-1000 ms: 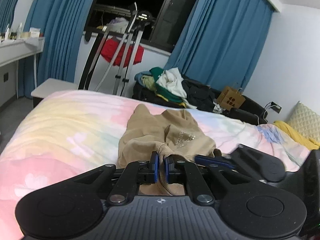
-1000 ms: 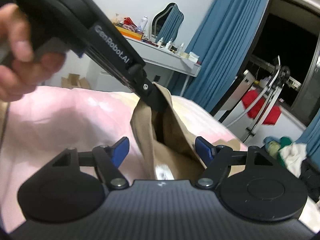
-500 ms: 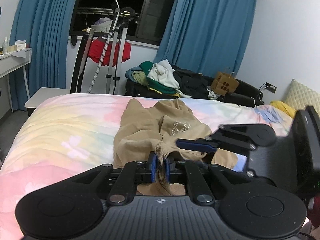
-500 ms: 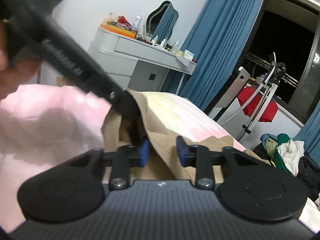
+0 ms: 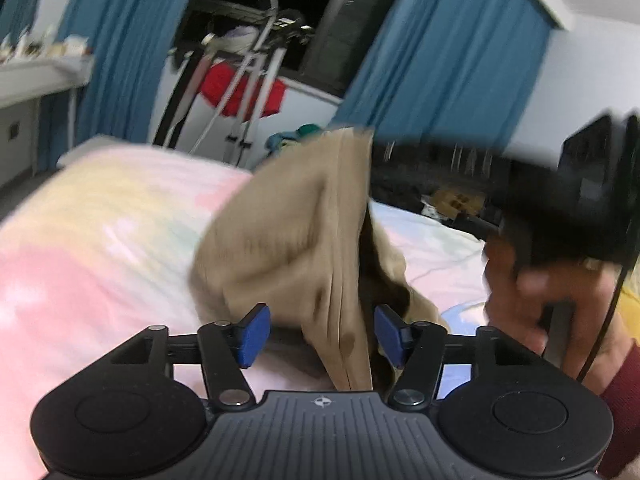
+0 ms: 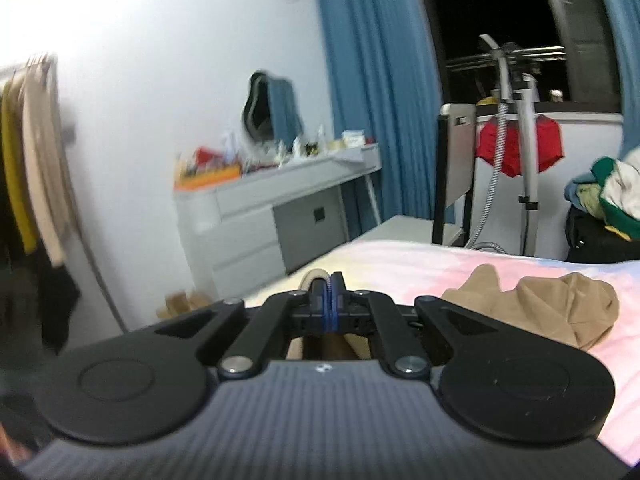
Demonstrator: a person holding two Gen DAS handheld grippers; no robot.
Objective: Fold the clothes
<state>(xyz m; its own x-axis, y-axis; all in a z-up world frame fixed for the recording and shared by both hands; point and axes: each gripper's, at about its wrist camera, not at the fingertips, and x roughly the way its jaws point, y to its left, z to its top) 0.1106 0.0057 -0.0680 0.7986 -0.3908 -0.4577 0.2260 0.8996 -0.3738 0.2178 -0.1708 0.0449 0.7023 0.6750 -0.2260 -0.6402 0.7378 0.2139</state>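
Left gripper [image 5: 320,338], formerly clamped, now spread around the lifted tan garment [image 5: 296,240]; right gripper [image 6: 328,300], formerly spread, now pinching its edge; pastel bedspread [image 5: 100,216], blue curtains [image 5: 444,72], white dresser [image 6: 276,208].

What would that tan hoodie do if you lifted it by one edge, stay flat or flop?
Probably flop: the tan hoodie hangs in loose creases from the right gripper, which pinches only its ribbed edge. It seems light, since that small pinch lifts it. The rest likely drags, bunched on the pastel bedsheet.
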